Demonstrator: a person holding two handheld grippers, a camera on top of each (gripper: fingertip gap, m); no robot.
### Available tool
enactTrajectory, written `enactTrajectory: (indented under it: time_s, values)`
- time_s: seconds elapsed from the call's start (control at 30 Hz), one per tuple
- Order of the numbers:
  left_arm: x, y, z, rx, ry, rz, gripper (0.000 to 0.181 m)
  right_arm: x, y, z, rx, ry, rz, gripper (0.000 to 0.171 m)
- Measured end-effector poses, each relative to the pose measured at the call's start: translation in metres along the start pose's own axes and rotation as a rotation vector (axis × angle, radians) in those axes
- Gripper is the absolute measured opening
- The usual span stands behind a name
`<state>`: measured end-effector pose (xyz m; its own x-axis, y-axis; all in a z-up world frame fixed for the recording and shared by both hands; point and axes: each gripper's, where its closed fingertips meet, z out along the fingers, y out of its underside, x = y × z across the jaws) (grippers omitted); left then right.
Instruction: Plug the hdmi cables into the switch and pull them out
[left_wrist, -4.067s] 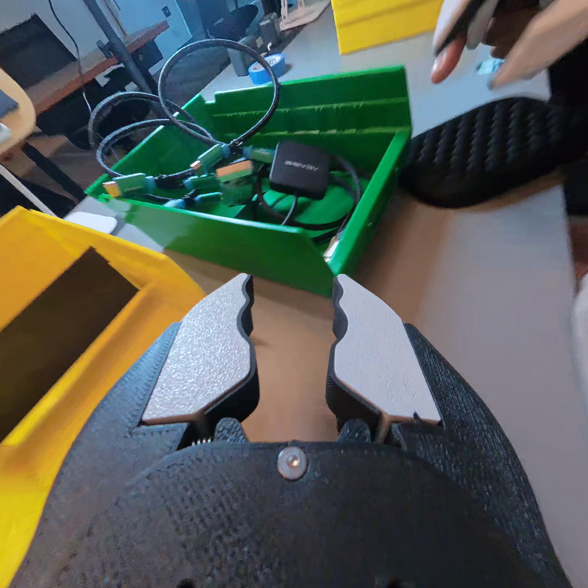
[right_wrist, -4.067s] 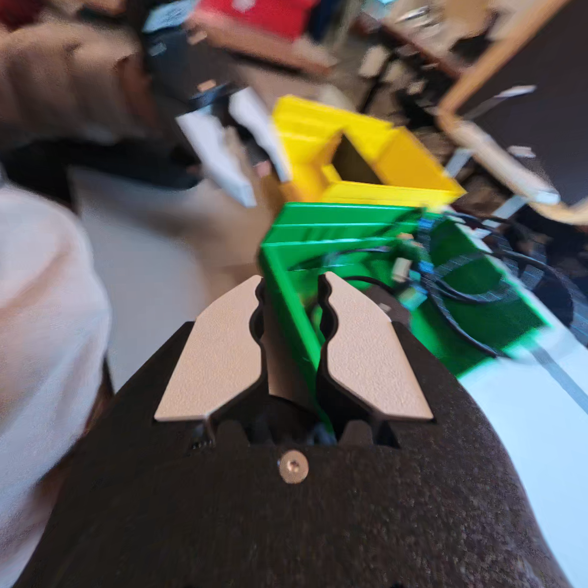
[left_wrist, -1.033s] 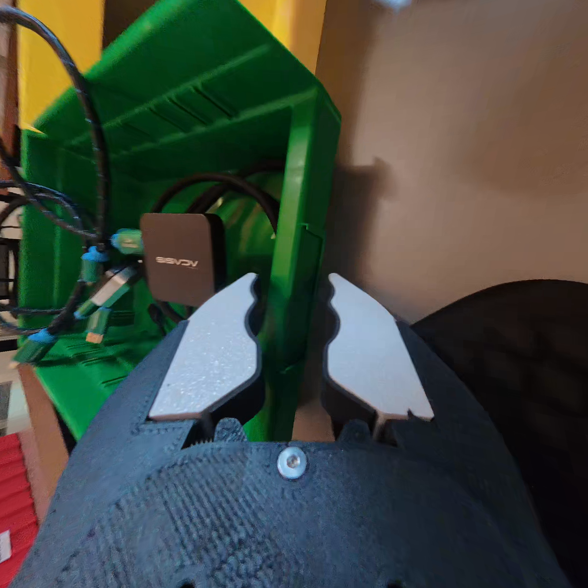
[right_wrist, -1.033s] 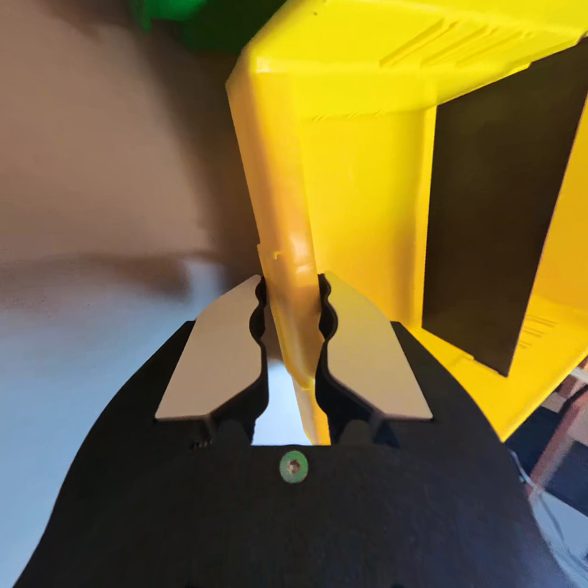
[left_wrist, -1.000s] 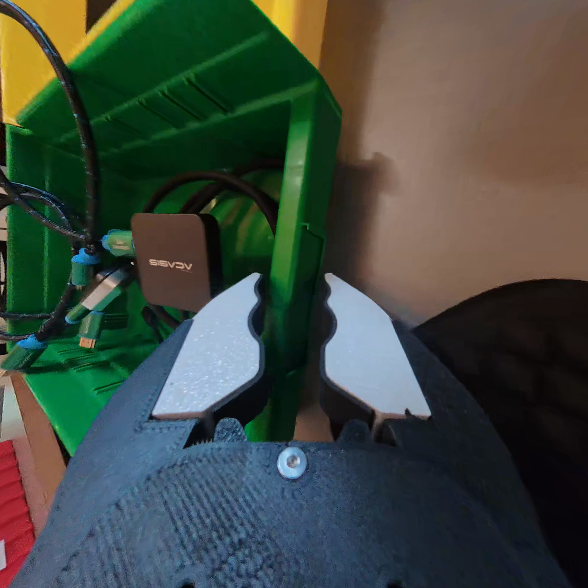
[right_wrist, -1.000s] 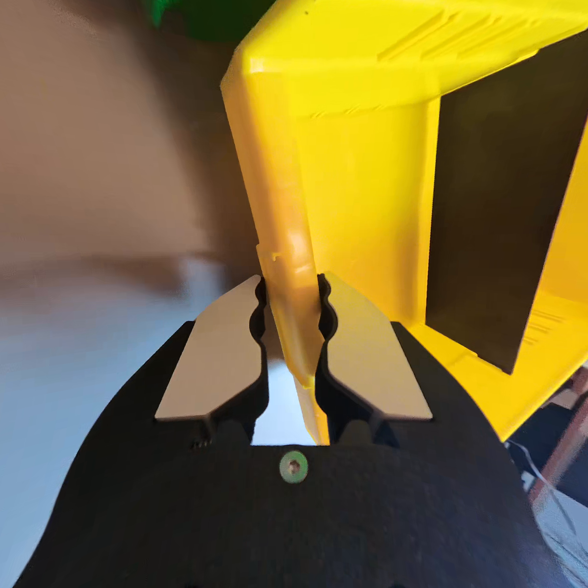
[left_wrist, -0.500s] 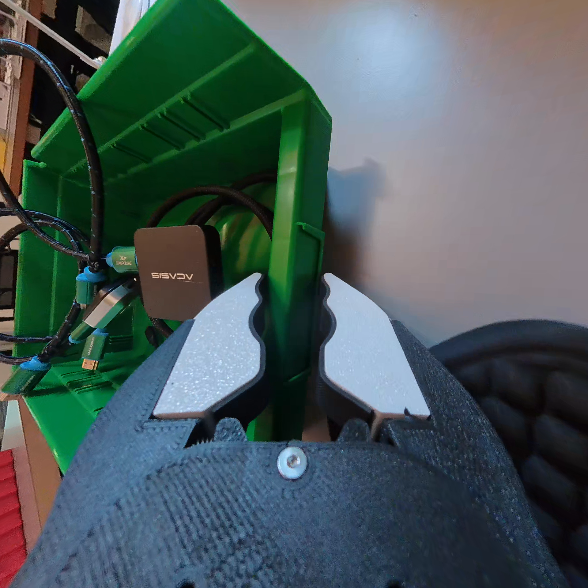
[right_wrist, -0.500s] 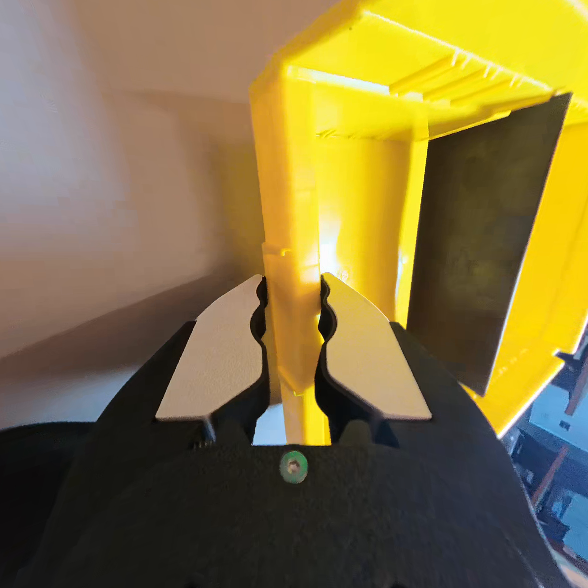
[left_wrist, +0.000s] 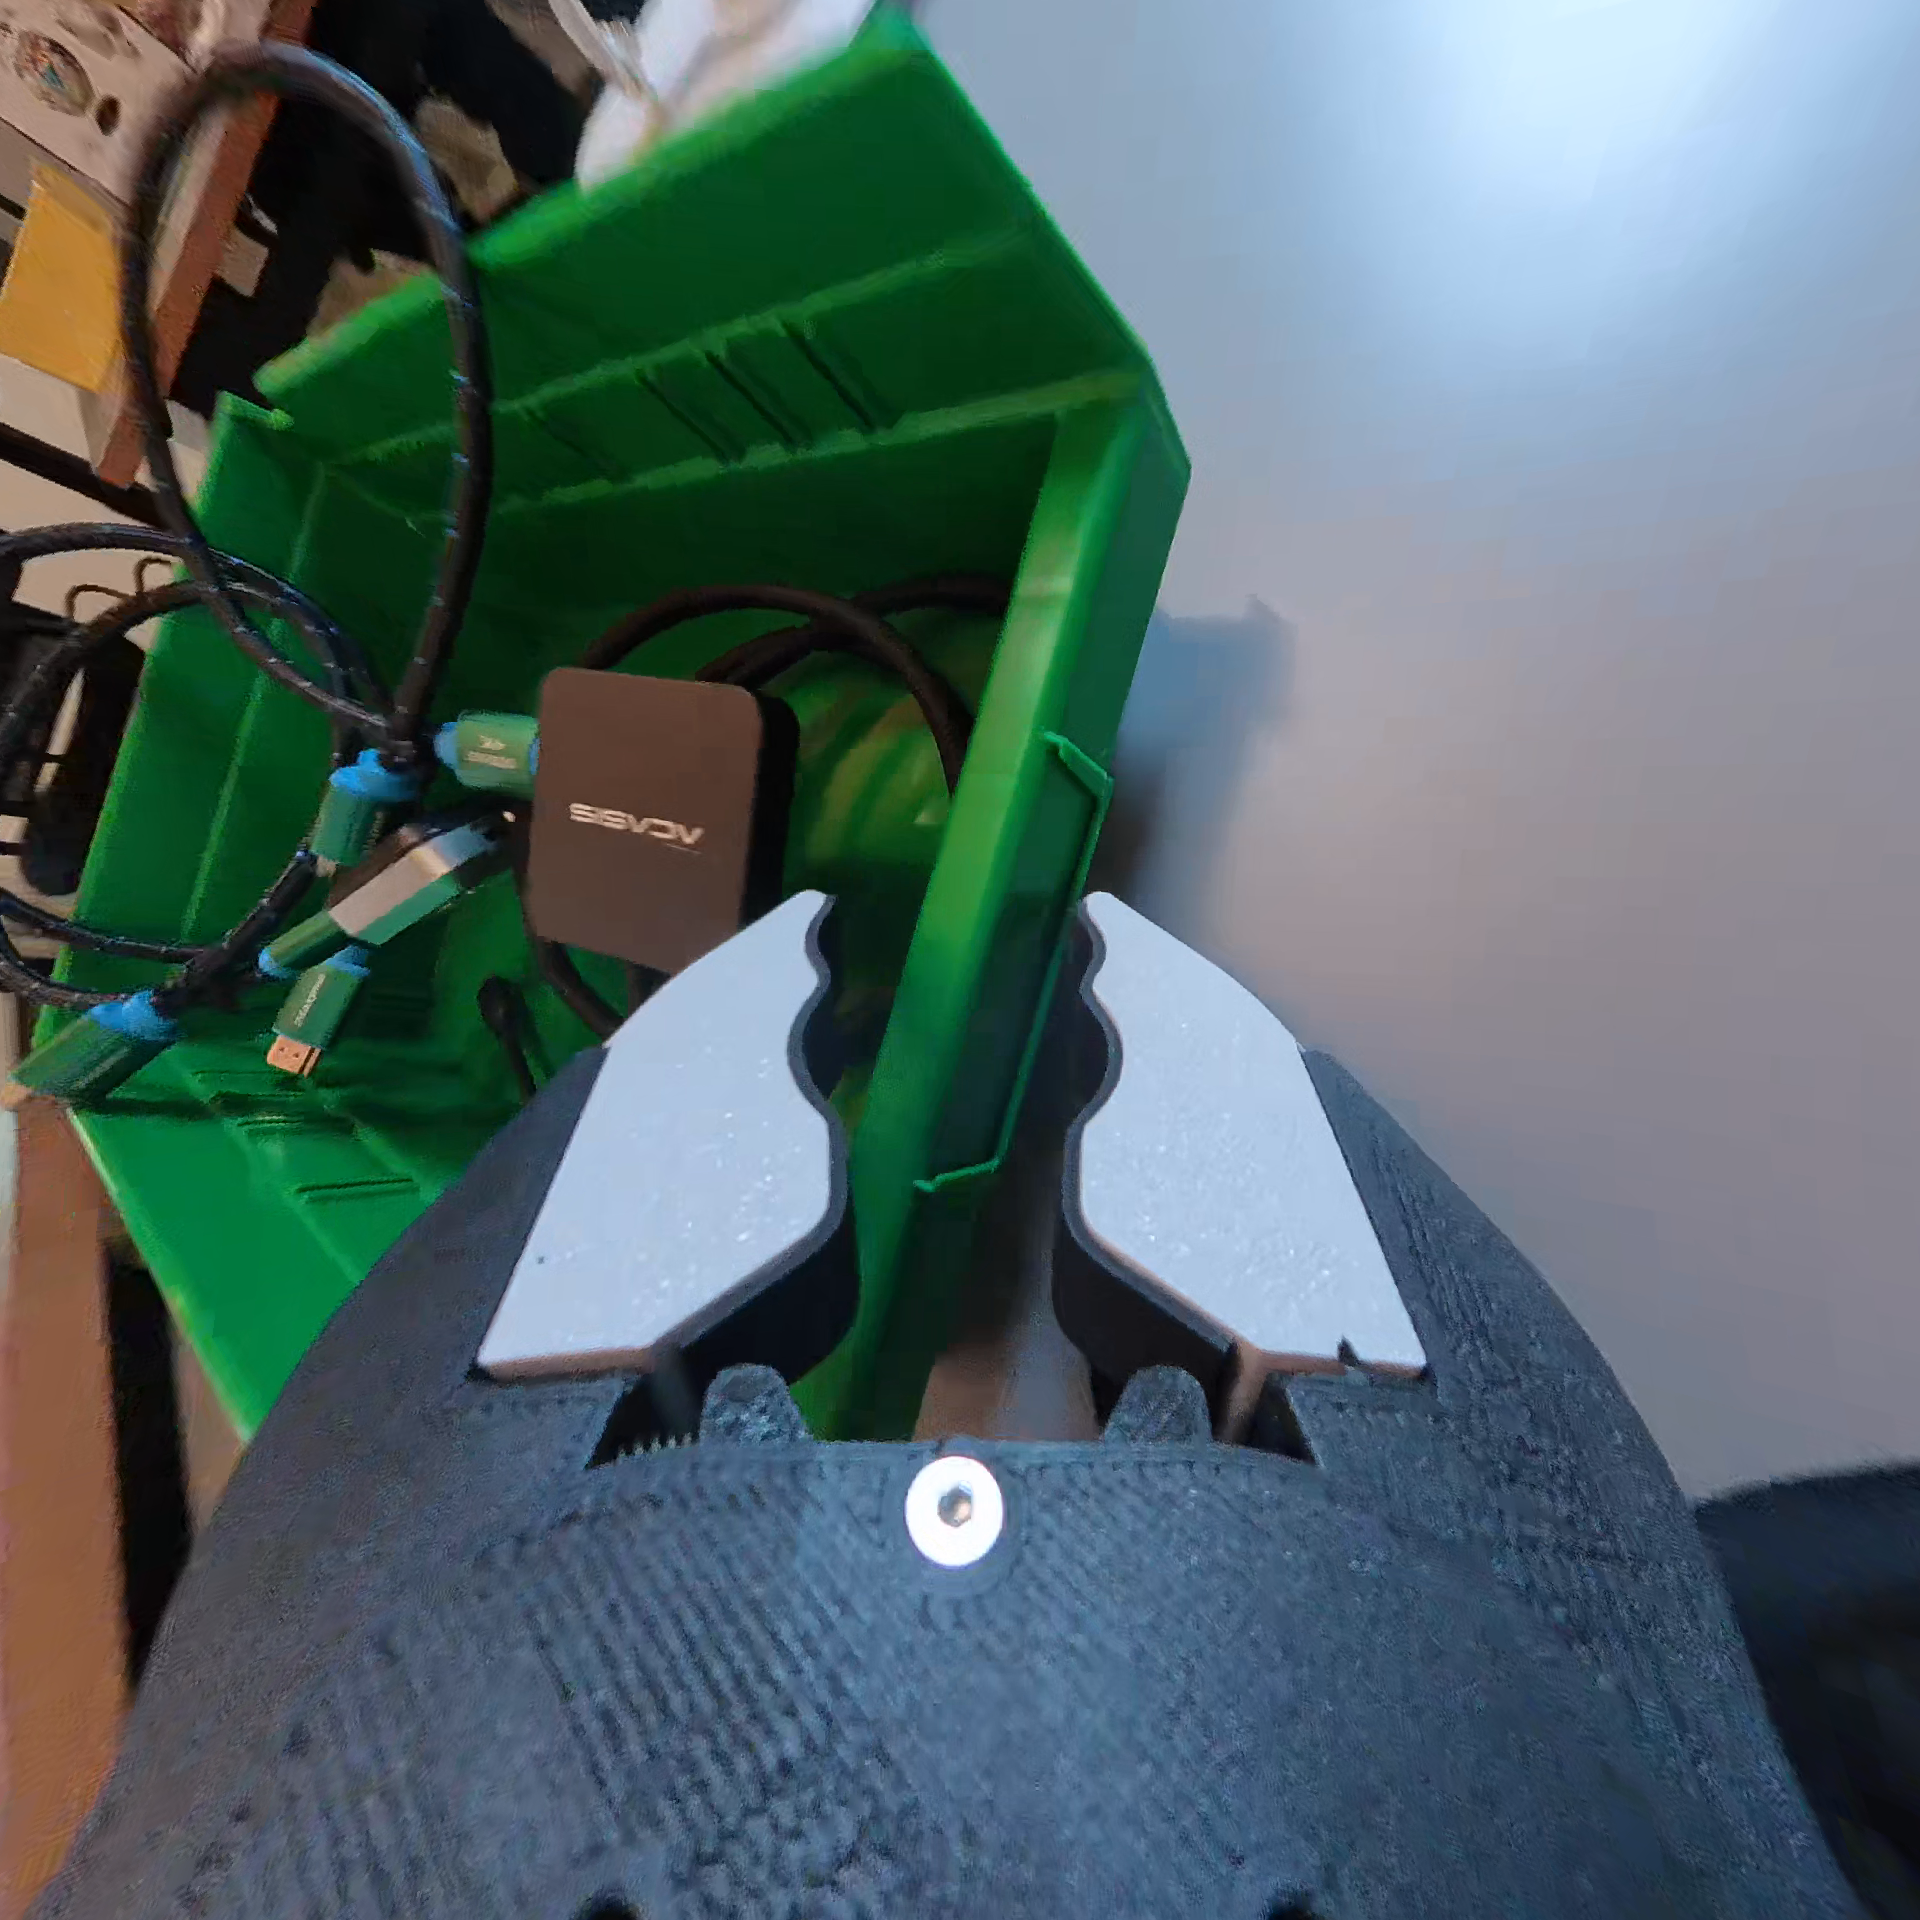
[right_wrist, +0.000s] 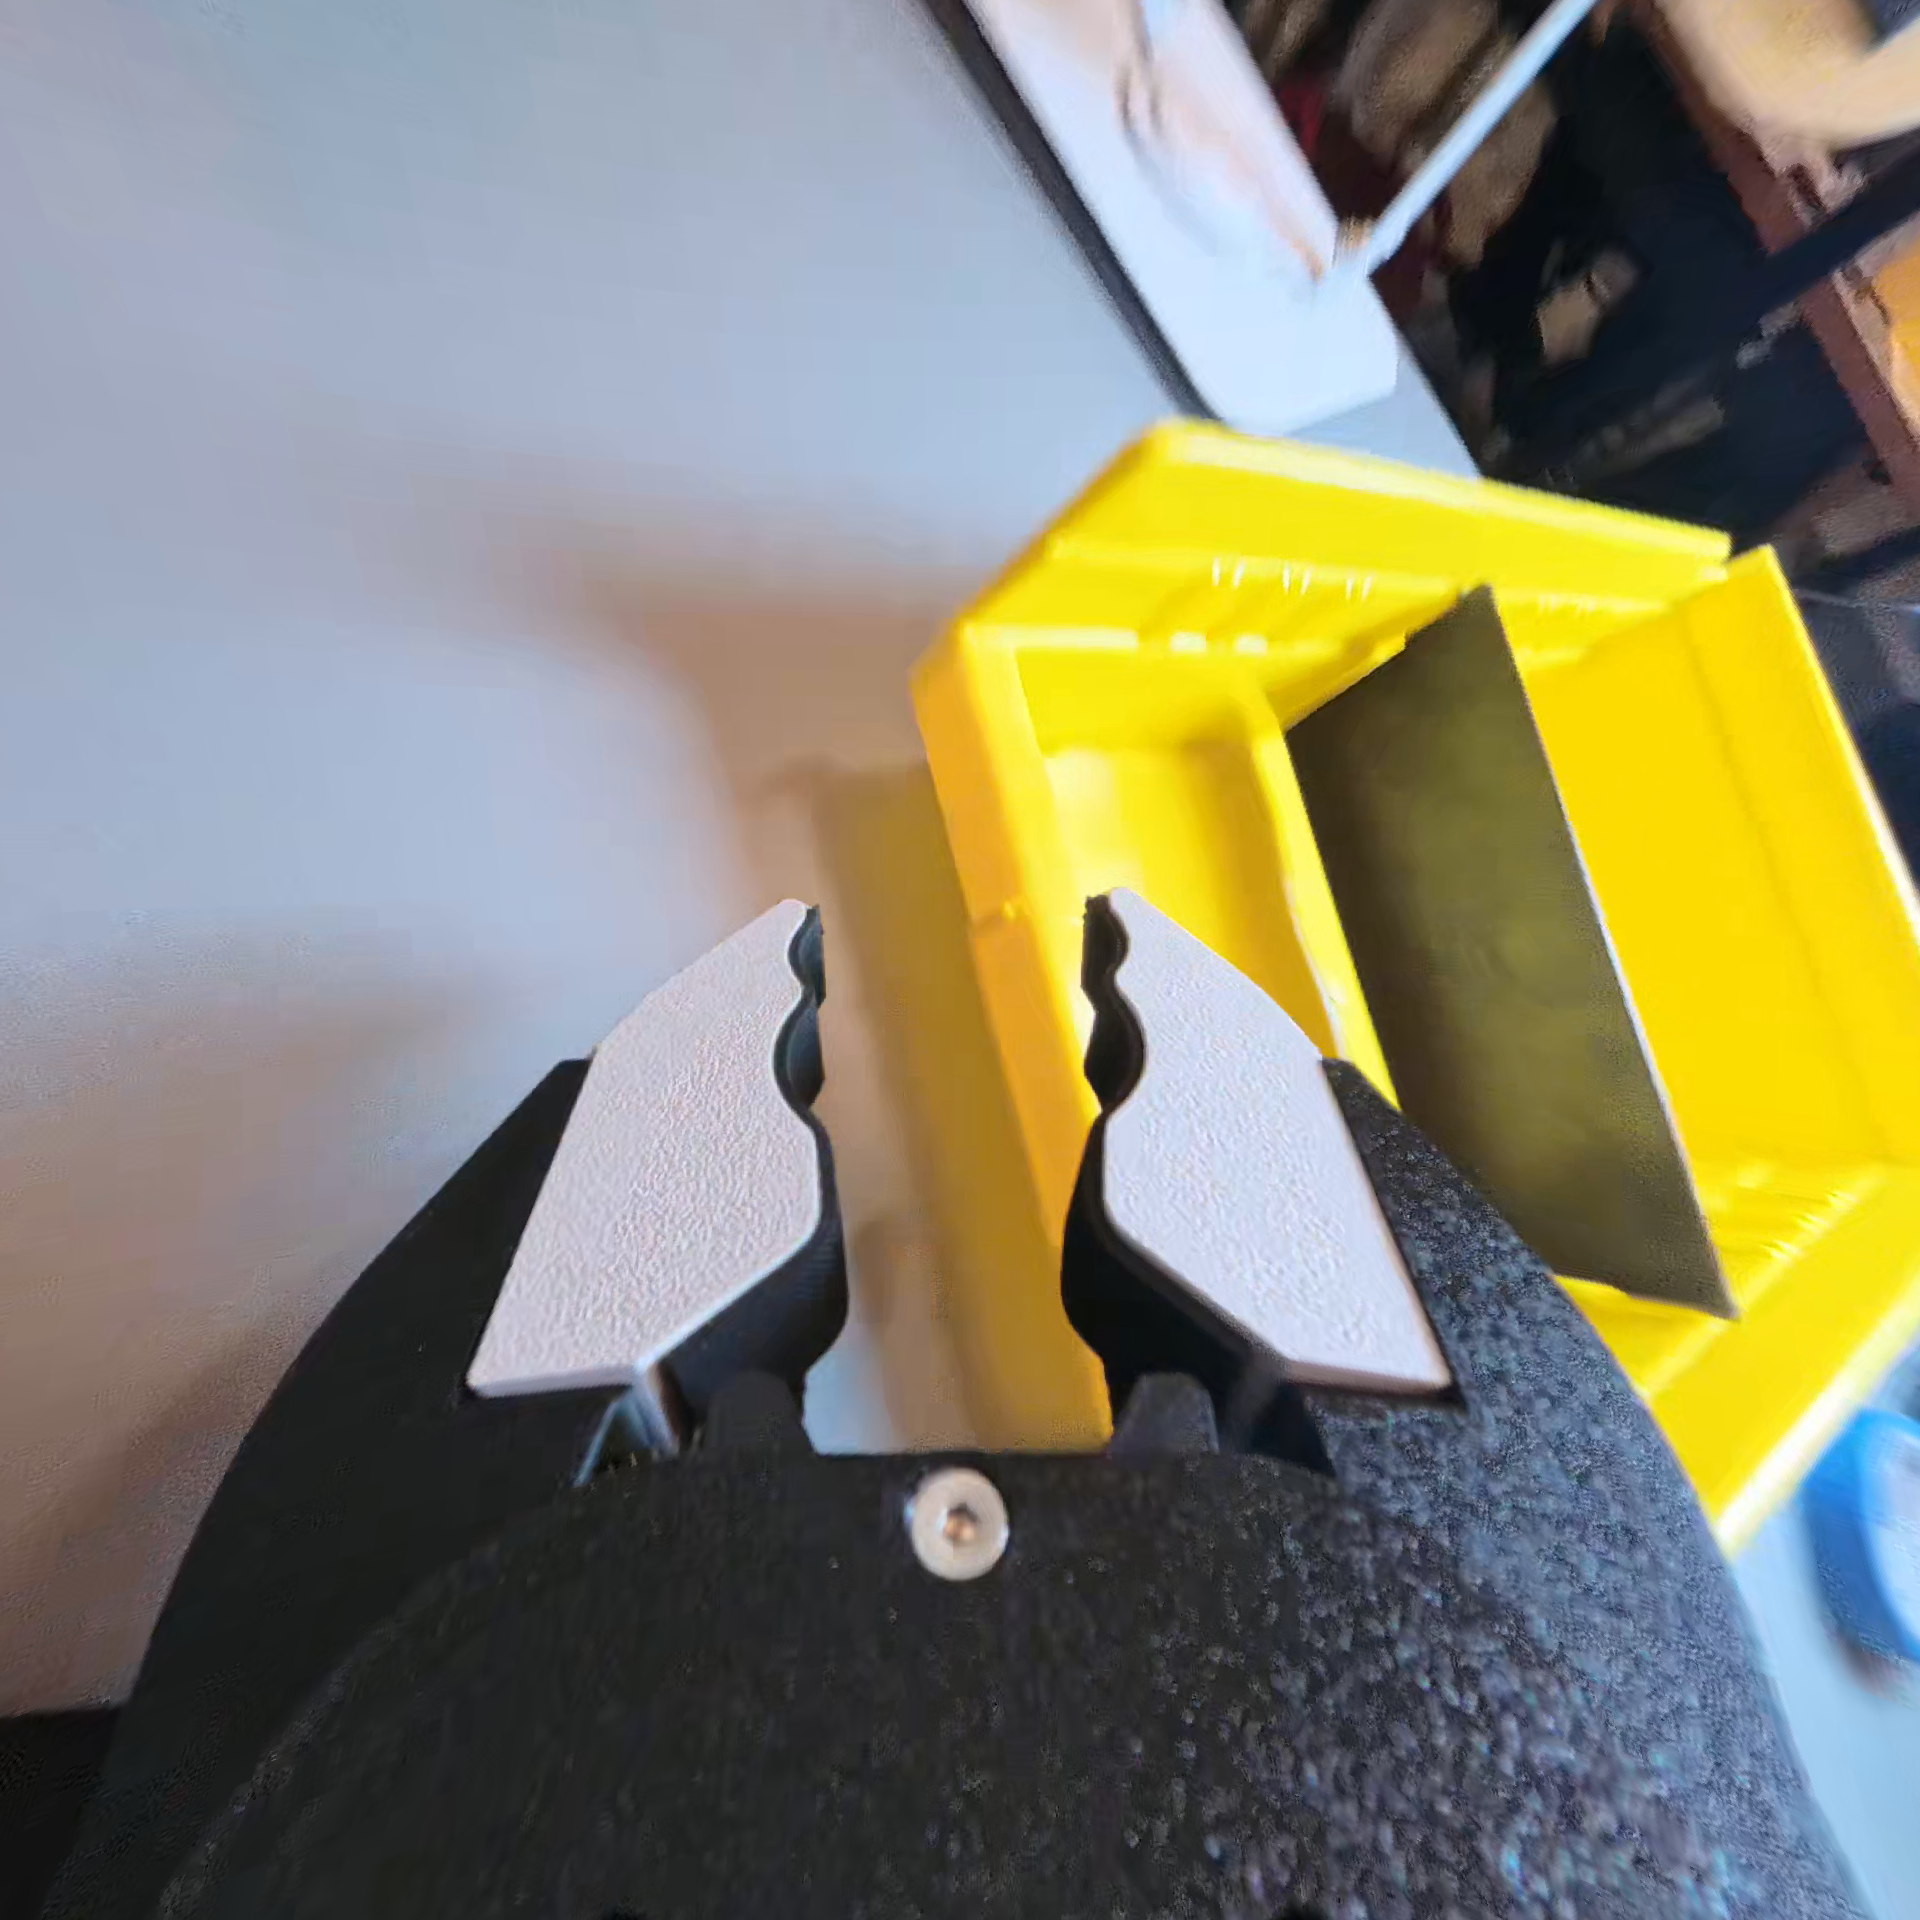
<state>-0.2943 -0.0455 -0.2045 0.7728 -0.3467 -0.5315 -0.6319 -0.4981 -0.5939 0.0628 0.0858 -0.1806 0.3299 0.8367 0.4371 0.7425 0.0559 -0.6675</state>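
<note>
Bench (left_wrist: 1558, 520) grey, fills right of left view. Green bin (left_wrist: 727, 416) upper left; left gripper (left_wrist: 951, 914) straddles its side wall, fingers parted. Yellow bin (right_wrist: 1195, 582) right of right view; right gripper (right_wrist: 951, 914) fingers apart around its wall. Switch (left_wrist: 644, 810) centre-left in green bin, cables (left_wrist: 436, 312) looping over rim.

I am looking along my left gripper (left_wrist: 951, 914): a black, coarsely ribbed printed body is filling the near half of the view, with one silver hex screw sitting at its centre. Two pale grey, speckled fingers (left_wrist: 686, 1143) with wavy black inner edges are reaching forward. My right gripper (right_wrist: 951, 914) is showing the same build: grainy black shell, silver screw, matching light grey fingers (right_wrist: 1236, 1174).
</note>
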Motion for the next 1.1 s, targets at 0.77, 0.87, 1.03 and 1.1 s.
enactTrajectory:
  time_s: [0.77, 0.87, 1.03, 1.1]
  values:
    - [-0.063, 0.004, 0.044, -0.331, -0.125, 0.158, 0.057, -0.032, -0.024, -0.019, 0.33, -0.111, 0.145, 0.025]
    - [-0.068, 0.001, 0.039, -0.373, -0.201, 0.258, 0.06, -0.029, -0.025, -0.022, 0.339, -0.101, 0.157, 0.023]
    - [-0.081, -0.012, 0.023, -0.333, -0.339, 0.369, 0.05, -0.027, -0.027, -0.027, 0.358, -0.078, 0.147, 0.021]
    - [-0.091, -0.017, 0.013, -0.293, -0.384, 0.379, 0.04, -0.026, -0.028, -0.028, 0.368, -0.076, 0.148, 0.019]
